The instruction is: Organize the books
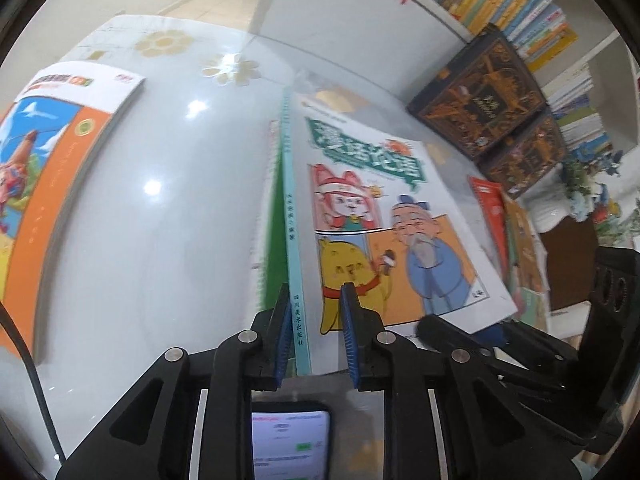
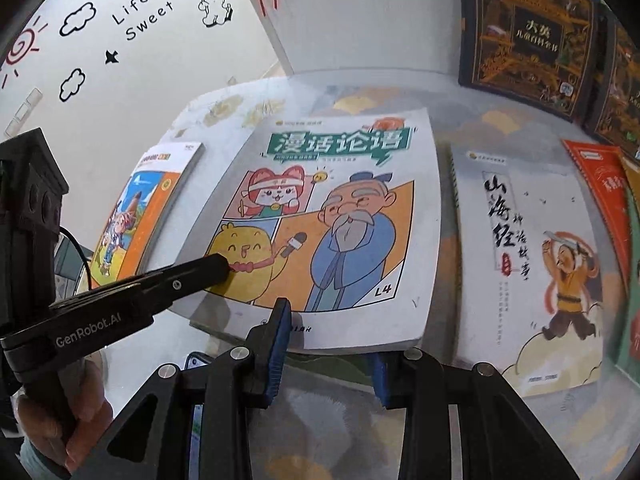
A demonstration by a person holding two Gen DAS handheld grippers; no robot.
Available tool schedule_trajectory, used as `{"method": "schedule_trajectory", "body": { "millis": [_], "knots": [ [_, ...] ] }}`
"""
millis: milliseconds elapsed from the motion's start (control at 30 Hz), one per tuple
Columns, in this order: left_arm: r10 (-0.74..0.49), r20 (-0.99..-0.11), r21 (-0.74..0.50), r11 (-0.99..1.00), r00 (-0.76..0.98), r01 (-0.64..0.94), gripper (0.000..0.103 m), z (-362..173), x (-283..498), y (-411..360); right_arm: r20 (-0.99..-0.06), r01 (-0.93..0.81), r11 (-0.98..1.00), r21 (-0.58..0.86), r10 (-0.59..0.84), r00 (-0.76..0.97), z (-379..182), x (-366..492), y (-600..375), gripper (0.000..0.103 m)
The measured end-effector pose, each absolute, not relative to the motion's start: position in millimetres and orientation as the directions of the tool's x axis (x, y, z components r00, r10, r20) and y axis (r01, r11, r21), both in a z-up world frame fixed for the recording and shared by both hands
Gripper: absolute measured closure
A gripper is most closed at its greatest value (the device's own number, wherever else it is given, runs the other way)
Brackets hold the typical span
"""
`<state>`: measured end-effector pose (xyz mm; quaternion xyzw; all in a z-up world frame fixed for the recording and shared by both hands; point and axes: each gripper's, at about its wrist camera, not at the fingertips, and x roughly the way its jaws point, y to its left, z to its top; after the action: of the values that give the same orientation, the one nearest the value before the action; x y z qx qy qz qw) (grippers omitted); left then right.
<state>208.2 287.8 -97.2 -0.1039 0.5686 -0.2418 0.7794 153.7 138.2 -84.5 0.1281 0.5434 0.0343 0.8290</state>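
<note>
A cartoon-cover book [image 2: 328,216] with a green title banner is tilted up off the glass table; it also shows in the left wrist view [image 1: 384,232]. My left gripper [image 1: 316,320] stands around its teal spine [image 1: 294,264] at the near corner, jaws slightly apart, one finger [image 2: 192,276] lying on the cover. My right gripper [image 2: 328,344] is at the book's near edge, left finger [image 2: 278,340] in front of the edge and right one under the book.
An orange-and-blue book [image 1: 48,184] lies at left. A white book with black calligraphy [image 2: 528,264] and red books [image 2: 600,184] lie at right. Dark ornate boxed books [image 2: 524,28] stand by the white shelf unit [image 2: 368,28] at the back.
</note>
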Motion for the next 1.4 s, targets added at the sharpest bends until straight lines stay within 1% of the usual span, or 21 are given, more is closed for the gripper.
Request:
{"method": "schedule_trajectory", "body": {
  "millis": [67, 133, 200, 367, 467, 567, 600, 633, 733, 833, 1000, 1200, 1267, 1300, 1400],
  "knots": [
    [-0.462, -0.851, -0.410, 0.882, 0.252, 0.231, 0.084, -99, 207, 295, -0.898, 0.080, 0.964, 0.253, 0.204, 0.389, -89, 152, 140, 0.069],
    [-0.456, -0.849, -0.408, 0.887, 0.266, 0.216, 0.082, -96, 204, 301, -0.906, 0.082, 0.963, 0.255, 0.209, 0.368, -93, 151, 140, 0.067],
    [-0.443, -0.851, -0.394, 0.894, 0.281, 0.214, 0.082, -91, 200, 302, -0.906, 0.084, 0.961, 0.265, 0.218, 0.364, -94, 147, 138, 0.067],
    [-0.427, -0.851, -0.358, 0.898, 0.305, 0.257, 0.081, -74, 186, 289, -0.906, 0.101, 0.948, 0.301, 0.251, 0.342, -94, 126, 130, 0.066],
    [-0.435, -0.844, -0.352, 0.891, 0.313, 0.288, 0.081, -63, 176, 277, -0.903, 0.097, 0.953, 0.286, 0.235, 0.361, -85, 109, 126, 0.066],
    [-0.448, -0.836, -0.351, 0.880, 0.316, 0.319, 0.081, -51, 166, 264, -0.892, 0.112, 0.951, 0.289, 0.226, 0.391, -72, 91, 115, 0.058],
    [-0.454, -0.832, -0.350, 0.875, 0.318, 0.334, 0.081, -45, 161, 258, -0.887, 0.119, 0.950, 0.289, 0.219, 0.406, -66, 85, 111, 0.052],
    [-0.458, -0.829, -0.349, 0.872, 0.320, 0.344, 0.081, -41, 158, 254, -0.881, 0.129, 0.949, 0.287, 0.208, 0.425, -59, 78, 105, 0.049],
    [-0.474, -0.819, -0.348, 0.859, 0.323, 0.376, 0.077, -28, 146, 239, -0.865, 0.160, 0.944, 0.287, 0.184, 0.467, -41, 60, 89, 0.049],
    [-0.492, -0.810, -0.349, 0.842, 0.321, 0.411, 0.077, -18, 133, 223, -0.846, 0.193, 0.935, 0.298, 0.165, 0.507, -24, 42, 71, 0.049],
    [-0.505, -0.802, -0.333, 0.821, 0.318, 0.464, 0.077, 0, 106, 192, -0.820, 0.218, 0.936, 0.276, 0.111, 0.561, -1, 16, 45, 0.048],
    [-0.501, -0.799, -0.299, 0.812, 0.334, 0.502, 0.077, 19, 75, 144, -0.787, 0.209, 0.932, 0.298, 0.116, 0.605, 18, -8, 7, 0.047],
    [-0.514, -0.794, -0.310, 0.802, 0.325, 0.511, 0.077, 23, 67, 128, -0.782, 0.204, 0.933, 0.297, 0.115, 0.613, 23, -17, -8, 0.046],
    [-0.518, -0.796, -0.315, 0.797, 0.314, 0.516, 0.077, 24, 63, 114, -0.779, 0.202, 0.933, 0.297, 0.115, 0.616, 24, -22, -16, 0.043],
    [-0.519, -0.800, -0.314, 0.790, 0.303, 0.526, 0.077, 24, 53, 86, -0.774, 0.207, 0.933, 0.295, 0.106, 0.624, 25, -40, -41, 0.026]
  ]
}}
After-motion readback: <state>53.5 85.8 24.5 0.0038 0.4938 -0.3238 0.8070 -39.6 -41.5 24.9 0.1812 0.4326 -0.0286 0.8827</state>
